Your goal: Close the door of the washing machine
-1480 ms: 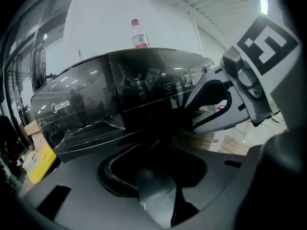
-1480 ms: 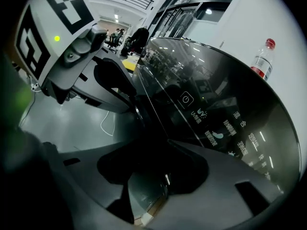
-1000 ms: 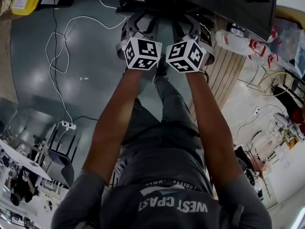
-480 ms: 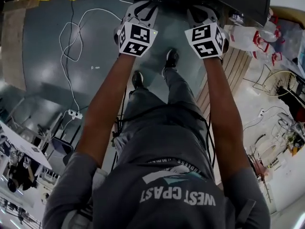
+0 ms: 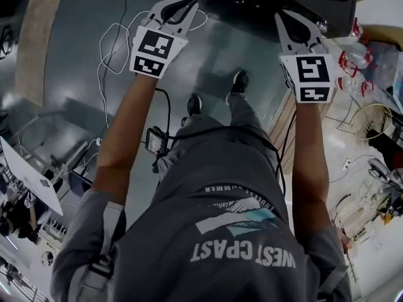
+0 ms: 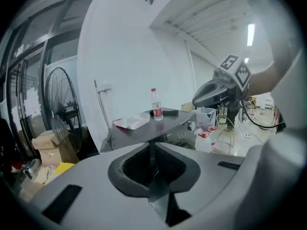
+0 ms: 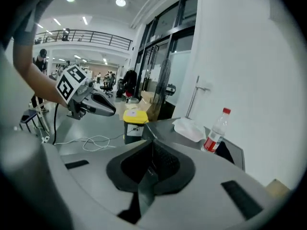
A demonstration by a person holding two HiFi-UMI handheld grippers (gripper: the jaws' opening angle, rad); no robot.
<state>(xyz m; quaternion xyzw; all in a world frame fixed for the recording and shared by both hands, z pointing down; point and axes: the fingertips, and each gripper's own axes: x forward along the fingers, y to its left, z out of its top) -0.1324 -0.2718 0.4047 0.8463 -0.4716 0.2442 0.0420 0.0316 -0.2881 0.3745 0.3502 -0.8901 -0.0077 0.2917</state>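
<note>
Washer (image 5: 277,2) shows dark at the head view's top edge, ahead of the person; its door can't be made out in any view. A bottle (image 6: 156,105) stands and a white packet (image 6: 130,122) lies on its top. Left hand-held gripper (image 5: 182,5) and right hand-held gripper (image 5: 289,21) hang in the air near it, well apart. The jaws of each have just been closing and are pressed together on nothing. A white cable (image 5: 110,49) lies on the floor (image 5: 69,87).

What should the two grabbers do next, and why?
Probably dip toward the front of the washing machine to check the door. The left gripper and right gripper are both shut, empty and held up clear of it, and no view shows whether the door is closed.
</note>
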